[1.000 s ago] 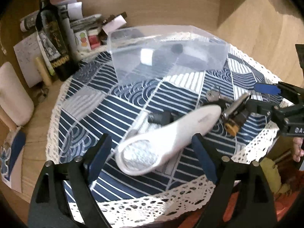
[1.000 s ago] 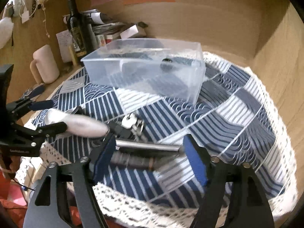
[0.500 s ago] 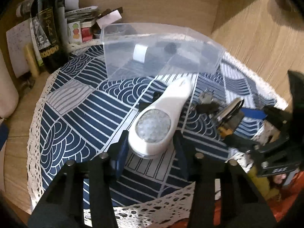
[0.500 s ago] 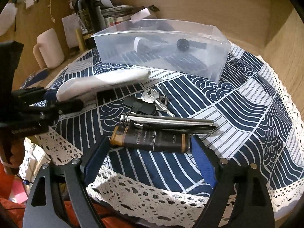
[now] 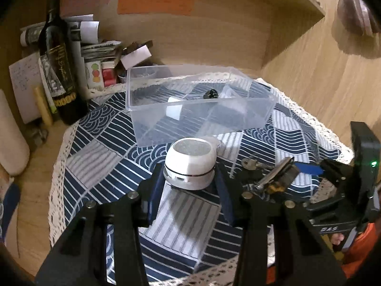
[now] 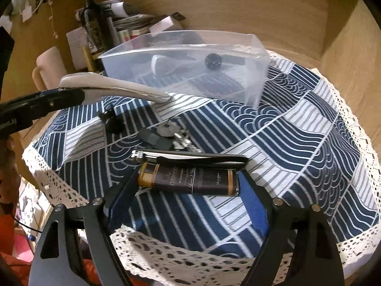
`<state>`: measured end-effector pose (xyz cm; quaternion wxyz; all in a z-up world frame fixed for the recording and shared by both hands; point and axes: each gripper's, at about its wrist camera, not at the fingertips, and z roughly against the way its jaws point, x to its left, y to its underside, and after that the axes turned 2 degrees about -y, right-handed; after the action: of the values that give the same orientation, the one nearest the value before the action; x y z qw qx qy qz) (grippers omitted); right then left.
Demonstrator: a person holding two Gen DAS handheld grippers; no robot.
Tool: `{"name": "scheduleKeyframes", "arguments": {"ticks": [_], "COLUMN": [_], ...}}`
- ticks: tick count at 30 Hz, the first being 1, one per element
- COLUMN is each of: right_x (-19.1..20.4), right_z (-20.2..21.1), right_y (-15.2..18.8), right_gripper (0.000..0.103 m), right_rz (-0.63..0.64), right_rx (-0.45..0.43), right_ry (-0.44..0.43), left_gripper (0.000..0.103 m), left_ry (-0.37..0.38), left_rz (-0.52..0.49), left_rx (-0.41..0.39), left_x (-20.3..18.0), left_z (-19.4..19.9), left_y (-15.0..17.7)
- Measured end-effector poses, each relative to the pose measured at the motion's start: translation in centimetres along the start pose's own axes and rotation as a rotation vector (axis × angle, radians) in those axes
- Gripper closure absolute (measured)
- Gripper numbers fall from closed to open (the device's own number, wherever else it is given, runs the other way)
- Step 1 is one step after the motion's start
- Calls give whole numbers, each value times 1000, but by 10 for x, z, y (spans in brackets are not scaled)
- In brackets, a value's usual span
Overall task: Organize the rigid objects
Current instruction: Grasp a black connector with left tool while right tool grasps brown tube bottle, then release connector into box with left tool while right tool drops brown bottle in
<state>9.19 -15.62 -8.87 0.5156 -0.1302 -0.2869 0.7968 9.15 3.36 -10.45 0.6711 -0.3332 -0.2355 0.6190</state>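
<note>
White torch clamped in left hand-held gripper, above blue patterned cloth on wooden bench; right hand-held gripper spread apart around dark tube; clear box beyond.

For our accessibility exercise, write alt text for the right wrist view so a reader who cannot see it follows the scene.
The right tool straddles a dark tube on a blue patterned tablecloth, fingers open. Behind the tube lie a folding knife and keys; the left tool lifts a white device toward a clear plastic box.
</note>
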Motion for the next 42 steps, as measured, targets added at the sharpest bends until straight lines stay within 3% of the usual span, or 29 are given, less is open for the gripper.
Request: {"name": "scheduleKeyframes", "arguments": {"ticks": [6,15,21,25,30,34,35,36,42], "right_x": [-14,-24,-28,-31,-36,-36,-37,-36,-32], "right_z": [8,9,14,17,20,22,21,21,20], "right_y": [-4,-13,-18,-19,-20,-24,-26,-27,-41], "right_gripper": [22,22,22,22,22,22,22,22,22], "right_rz": [-30,-51,-56,-57,-63,-67,-67,-66,-48], "right_rx": [-24,-49,-71,-83,-100,-119,-123,-126,-149], "right_ry": [17,26,30,30,23,17,14,13,2], "left_gripper": [58,59,57,37,31,32,34,43,43], "left_ry": [-10,-165,-86,-46,-36,-51,-51,-51,-43], "left_rz": [109,135,37,-12,-26,-40,-41,-40,-7], "left_rx": [49,119,85,123,205,217,214,212,166], "left_x": [36,66,25,0,-18,-27,-28,-28,-23], "left_z": [-12,-22,-4,-20,-49,-62,-63,-63,-51], "left_y": [-3,11,9,9,8,5,4,4,-5]}}
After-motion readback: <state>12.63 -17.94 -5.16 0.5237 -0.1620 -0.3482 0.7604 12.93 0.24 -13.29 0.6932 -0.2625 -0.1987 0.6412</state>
